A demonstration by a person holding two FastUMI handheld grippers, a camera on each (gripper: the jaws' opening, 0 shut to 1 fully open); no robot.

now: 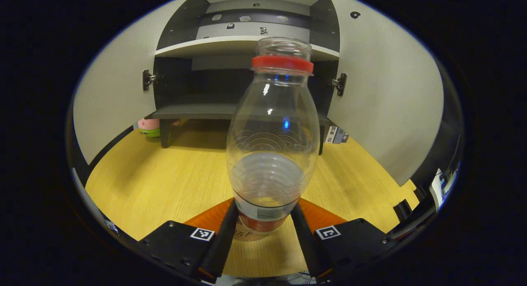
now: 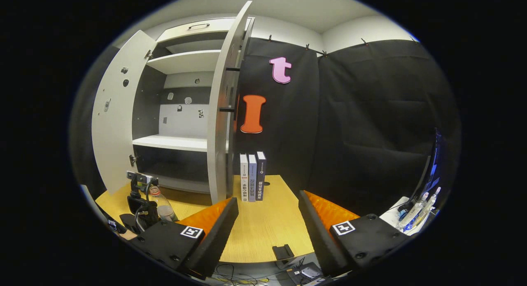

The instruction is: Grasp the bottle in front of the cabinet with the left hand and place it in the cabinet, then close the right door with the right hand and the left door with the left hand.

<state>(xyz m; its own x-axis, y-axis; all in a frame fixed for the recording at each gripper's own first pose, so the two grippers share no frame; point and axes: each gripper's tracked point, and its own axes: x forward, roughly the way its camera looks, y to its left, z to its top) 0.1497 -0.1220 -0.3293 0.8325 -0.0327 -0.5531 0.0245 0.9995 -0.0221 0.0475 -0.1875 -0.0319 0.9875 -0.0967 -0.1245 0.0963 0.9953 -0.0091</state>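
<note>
A clear bottle (image 1: 267,146) with a red neck ring and no cap stands upright on the wooden table (image 1: 164,183), in front of the cabinet (image 1: 247,43). My left gripper (image 1: 263,220) is shut on its lower part, one finger pressing each side just above the base. Both cabinet doors stand open: the left door (image 1: 107,100) and the right door (image 1: 383,96). The dark lower shelf (image 1: 193,111) lies straight behind the bottle. In the right gripper view, the left gripper (image 2: 142,203) holds the bottle (image 2: 162,205) before the cabinet (image 2: 181,141). My right gripper (image 2: 267,203) is open over the table, to the right of the right door (image 2: 222,113).
Three books (image 2: 252,176) stand upright on the table beside the right door. A pink and green toy (image 1: 149,127) sits under the cabinet at its left. A small black holder (image 2: 283,251) rests at the table's front edge. Small bottles (image 2: 416,209) lie far right.
</note>
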